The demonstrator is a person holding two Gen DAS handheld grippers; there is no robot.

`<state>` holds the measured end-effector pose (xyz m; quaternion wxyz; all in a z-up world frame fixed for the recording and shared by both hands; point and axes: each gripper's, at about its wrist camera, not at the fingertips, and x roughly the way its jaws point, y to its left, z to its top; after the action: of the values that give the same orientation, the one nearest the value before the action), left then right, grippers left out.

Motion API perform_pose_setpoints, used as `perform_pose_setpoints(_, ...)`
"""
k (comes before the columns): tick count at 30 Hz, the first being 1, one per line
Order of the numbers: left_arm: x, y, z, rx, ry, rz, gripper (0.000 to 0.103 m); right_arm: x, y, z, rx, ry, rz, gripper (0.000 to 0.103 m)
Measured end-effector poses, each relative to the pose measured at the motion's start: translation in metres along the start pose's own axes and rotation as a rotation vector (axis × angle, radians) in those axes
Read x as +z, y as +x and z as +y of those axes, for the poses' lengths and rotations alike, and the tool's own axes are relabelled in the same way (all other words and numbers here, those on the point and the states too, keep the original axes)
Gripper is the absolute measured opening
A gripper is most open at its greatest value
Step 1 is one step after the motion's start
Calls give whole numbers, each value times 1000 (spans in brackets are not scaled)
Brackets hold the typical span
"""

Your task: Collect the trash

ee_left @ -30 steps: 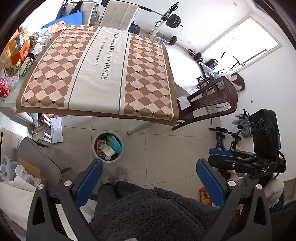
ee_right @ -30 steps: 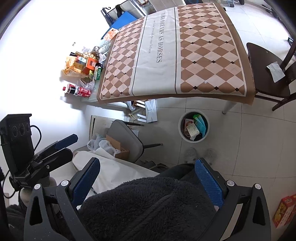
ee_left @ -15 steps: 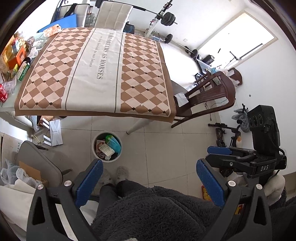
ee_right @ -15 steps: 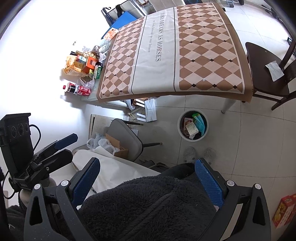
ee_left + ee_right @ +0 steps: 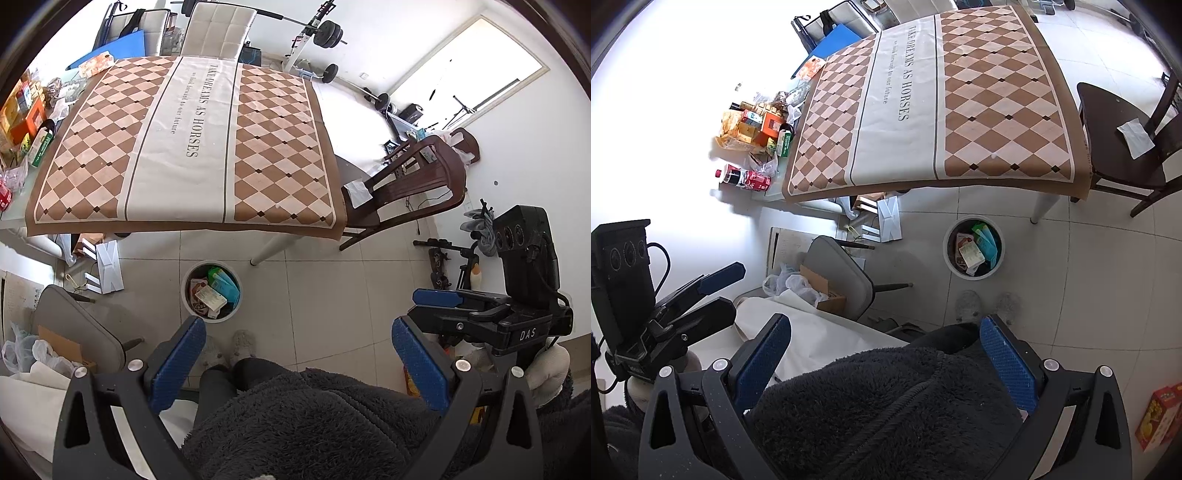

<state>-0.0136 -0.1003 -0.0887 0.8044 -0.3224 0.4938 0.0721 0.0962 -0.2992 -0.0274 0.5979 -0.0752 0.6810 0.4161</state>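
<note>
Both grippers held high over floor, nothing grasped. Left gripper [image 5: 295, 365] spread wide, empty; right gripper [image 5: 886, 354] likewise spread, empty. Bin [image 5: 211, 291] seen on floor at 12 o'clock from feet, just beside counter [image 5: 184, 147] leg, already part-filled with packets. Cloth-covered counter top cleared; step judged near end. Paper scrap [image 5: 357, 192] noted on chair [image 5: 406, 184] seat, 2 o'clock from bin; next move judged: reach there, pinch scrap, carry to bin.

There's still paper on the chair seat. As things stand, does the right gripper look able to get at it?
Probably yes: the right gripper is open and empty, and the paper lies uncovered on the chair beside the table.
</note>
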Motion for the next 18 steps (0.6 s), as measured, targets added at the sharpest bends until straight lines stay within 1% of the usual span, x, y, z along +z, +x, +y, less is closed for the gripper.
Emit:
perform_pose_setpoints(10,-6,2,-2,-25,11,8,103,-7,-7,-4,-8,27,-12,103)
perform_pose_setpoints(18,-5,2,-3,-36,10,9,103,-12,-11,1,-15,34,-27,103)
